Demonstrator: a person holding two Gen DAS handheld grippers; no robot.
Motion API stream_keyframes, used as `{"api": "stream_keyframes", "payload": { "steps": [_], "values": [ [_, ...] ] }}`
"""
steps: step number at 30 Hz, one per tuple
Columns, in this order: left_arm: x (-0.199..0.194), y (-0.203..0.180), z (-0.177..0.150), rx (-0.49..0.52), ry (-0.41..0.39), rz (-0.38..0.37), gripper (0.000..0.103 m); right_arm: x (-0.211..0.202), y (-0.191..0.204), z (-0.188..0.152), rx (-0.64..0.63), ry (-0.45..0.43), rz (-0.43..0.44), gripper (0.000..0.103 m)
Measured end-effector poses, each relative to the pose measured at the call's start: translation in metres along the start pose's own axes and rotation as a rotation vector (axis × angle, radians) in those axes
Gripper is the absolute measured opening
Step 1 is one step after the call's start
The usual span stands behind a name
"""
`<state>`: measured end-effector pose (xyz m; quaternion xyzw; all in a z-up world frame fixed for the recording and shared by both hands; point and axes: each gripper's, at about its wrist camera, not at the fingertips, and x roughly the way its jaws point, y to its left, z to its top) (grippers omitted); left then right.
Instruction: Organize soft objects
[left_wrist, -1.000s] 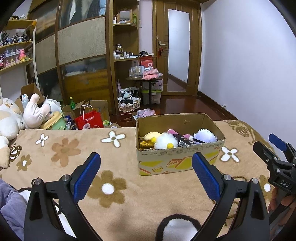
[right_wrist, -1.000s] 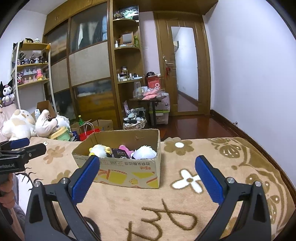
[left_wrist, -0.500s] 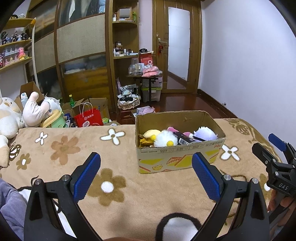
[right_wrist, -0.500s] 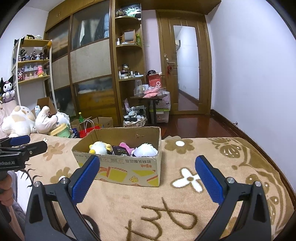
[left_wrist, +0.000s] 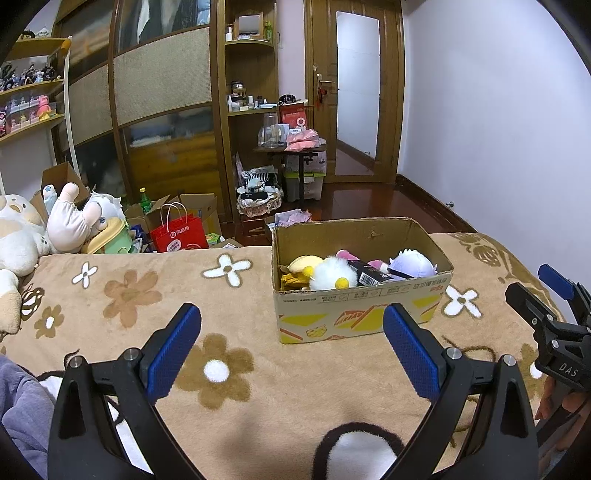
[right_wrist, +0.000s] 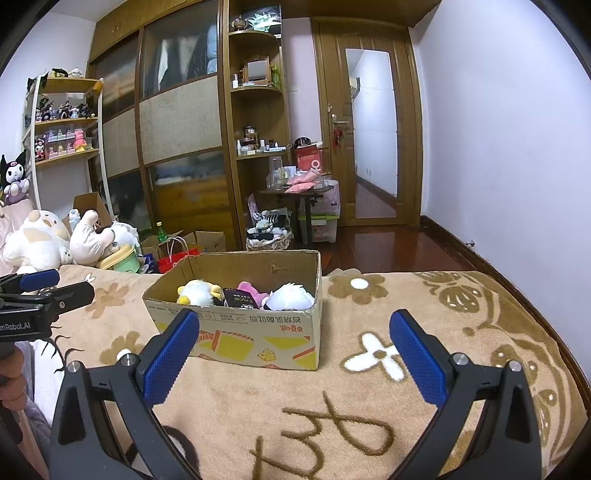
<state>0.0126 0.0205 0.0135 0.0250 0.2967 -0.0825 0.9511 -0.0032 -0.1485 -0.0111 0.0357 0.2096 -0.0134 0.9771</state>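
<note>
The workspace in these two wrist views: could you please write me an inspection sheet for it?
Surface: tan flower-print blanket.
Job's things: open cardboard box on the blanket, holding a white plush, yellow plush, pink plush, pale spiky plush and a black packet.
Clutter: big plush toys at the far left edge.
Grippers: left gripper and right gripper both open, empty, short of the box.
Cables: nothing seen.
Surroundings: red bag and cartons on the floor, wardrobe, shelves, door.
</note>
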Motion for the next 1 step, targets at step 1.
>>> {"api": "stream_keyframes", "payload": {
  "steps": [1],
  "values": [
    [0.0, 0.0008, -0.0005, 0.0, 0.001, -0.001, 0.098, -0.0001, 0.0002, -0.0006, 0.0, 0.0, -0.001, 0.103]
  ]
}}
